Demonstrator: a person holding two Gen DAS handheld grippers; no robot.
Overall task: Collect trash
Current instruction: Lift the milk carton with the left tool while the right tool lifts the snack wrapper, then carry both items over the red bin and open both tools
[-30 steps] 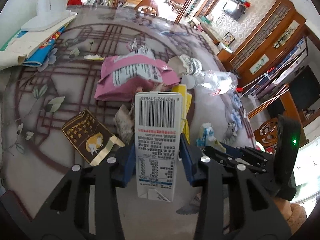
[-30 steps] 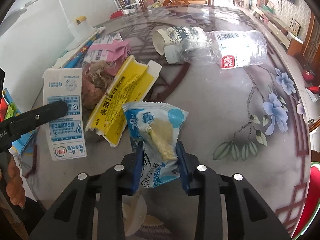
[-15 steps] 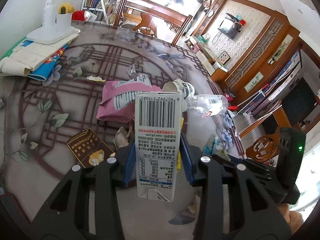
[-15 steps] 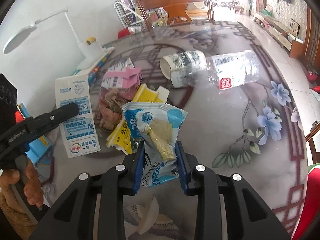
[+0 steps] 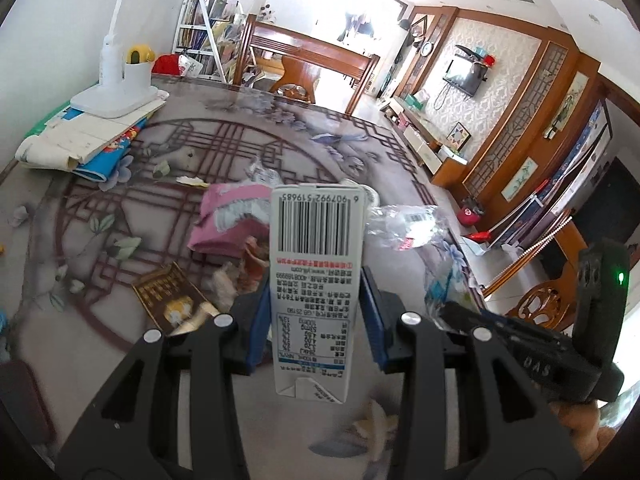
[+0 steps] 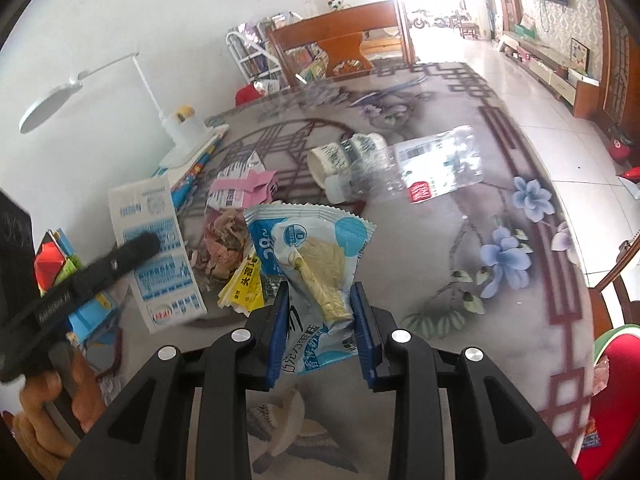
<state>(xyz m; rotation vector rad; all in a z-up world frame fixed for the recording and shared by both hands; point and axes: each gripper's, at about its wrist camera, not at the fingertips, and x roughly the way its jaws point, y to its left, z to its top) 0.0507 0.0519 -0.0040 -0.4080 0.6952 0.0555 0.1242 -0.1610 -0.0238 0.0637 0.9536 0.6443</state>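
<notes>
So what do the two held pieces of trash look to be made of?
Milk carton in the left gripper: coated paperboard, probably; flat printed panels, crisp folded corners. Blue snack wrapper in the right gripper: thin glossy plastic film; crinkled, with a zigzag sealed edge.

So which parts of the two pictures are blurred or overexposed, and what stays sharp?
Left wrist view: the carton in the left gripper is sharp, the table litter behind is slightly soft, the far doorway is blown out, straight lines bend. Right wrist view: the wrapper is sharp, the bottle and left gripper are smeared, and the doorway is glaring white.
</notes>
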